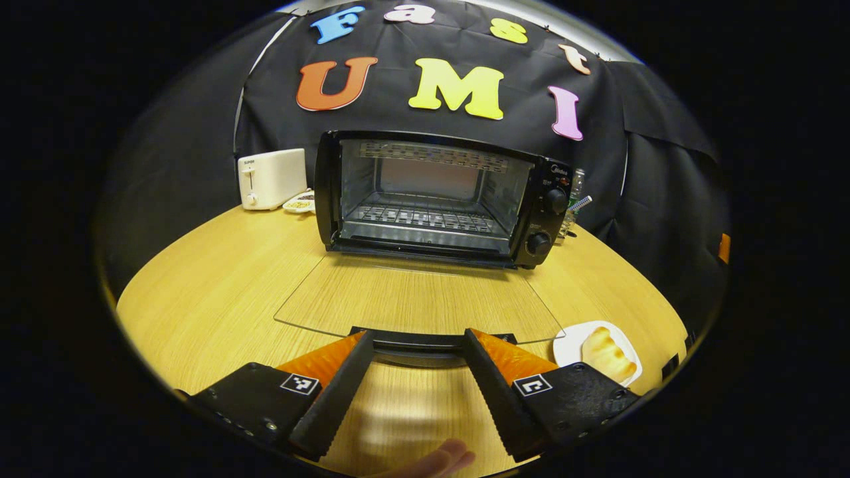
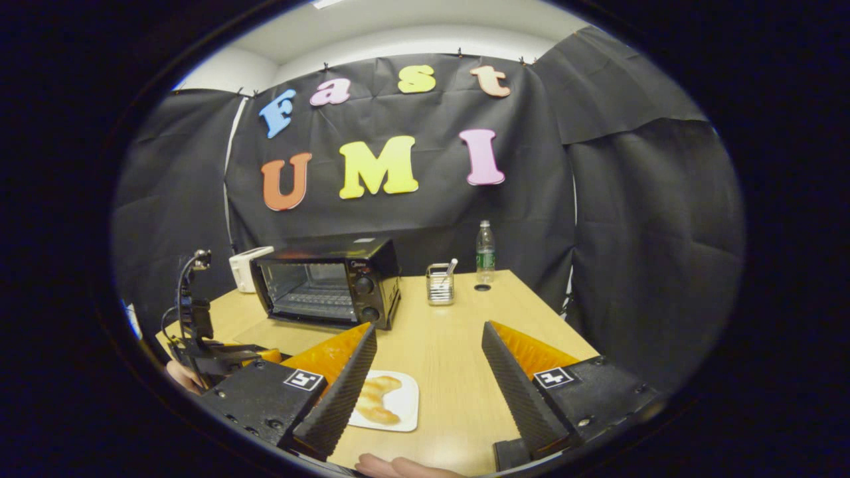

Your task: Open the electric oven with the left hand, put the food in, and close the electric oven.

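The electric oven (image 1: pixel 438 196) stands at the back of the worktop (image 1: pixel 219 285) with its glass door (image 1: pixel 415 299) swung fully down and lying flat, so the cavity and its wire rack (image 1: pixel 422 218) are exposed. The left claw (image 1: pixel 417 345) sits wide open at the door's front edge, its 2 fingers flanking the dark handle (image 1: pixel 425 343) without pressing on it; it holds nothing. Opening looks done, so the step in hand is fetching the food.

The food, a pale pastry (image 2: pixel 377 397) on a small white plate (image 2: pixel 405 401), lies on the worktop in front of the oven and off to the door's right. The right claw (image 2: pixel 425 388) hangs above the worktop just beside the plate, spread wide and empty, with the pastry partly behind its left finger.

To do this well, the right claw should shift left until the pastry lies between both fingers, come down low, and close gently across the narrow width, since the pastry probably crushes easily. A light grip near the middle should keep it level. The left claw should draw clear of the door so the path to the rack is free, and the pastry should pass over the glass without touching it.
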Motion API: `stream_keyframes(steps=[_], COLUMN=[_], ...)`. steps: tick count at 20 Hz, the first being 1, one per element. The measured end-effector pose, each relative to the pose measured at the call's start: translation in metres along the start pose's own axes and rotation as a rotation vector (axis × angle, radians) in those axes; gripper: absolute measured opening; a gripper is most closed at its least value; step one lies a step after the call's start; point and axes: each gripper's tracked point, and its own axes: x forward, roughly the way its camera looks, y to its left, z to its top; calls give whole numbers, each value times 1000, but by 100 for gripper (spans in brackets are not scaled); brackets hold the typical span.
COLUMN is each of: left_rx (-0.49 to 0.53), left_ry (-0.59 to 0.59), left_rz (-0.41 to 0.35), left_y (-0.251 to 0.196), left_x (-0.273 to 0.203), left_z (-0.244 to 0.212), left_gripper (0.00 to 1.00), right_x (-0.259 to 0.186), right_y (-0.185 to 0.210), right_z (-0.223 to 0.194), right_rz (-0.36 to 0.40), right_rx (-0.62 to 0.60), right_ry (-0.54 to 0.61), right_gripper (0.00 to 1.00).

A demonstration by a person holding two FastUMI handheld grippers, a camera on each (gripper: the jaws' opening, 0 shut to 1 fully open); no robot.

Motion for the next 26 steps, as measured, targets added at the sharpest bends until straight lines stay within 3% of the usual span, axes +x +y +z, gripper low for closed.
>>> stream_keyframes(steps=[5, 12, 16, 21, 26], left_rx=[-37, -18, -41, -10, -4], left_ry=[-36, -184, -254, -317, -362], left_rz=[10, 19, -28, -19, -1], left_y=[7, 19, 13, 21, 21], left_x=[-14, -89, -139, -181, -202], left_z=[11, 62, 87, 107, 118], left_gripper=[91, 93, 92, 92, 92], right_x=[20, 42, 50, 50, 67], right_y=[13, 50, 71, 87, 85], right_z=[-38, -102, -123, -146, -162], right_rz=[36, 153, 204, 215, 154], right_rx=[-3, 43, 52, -27, -96], right_ry=[102, 265, 335, 384, 466], right_gripper=[97, 97, 87, 80, 79])
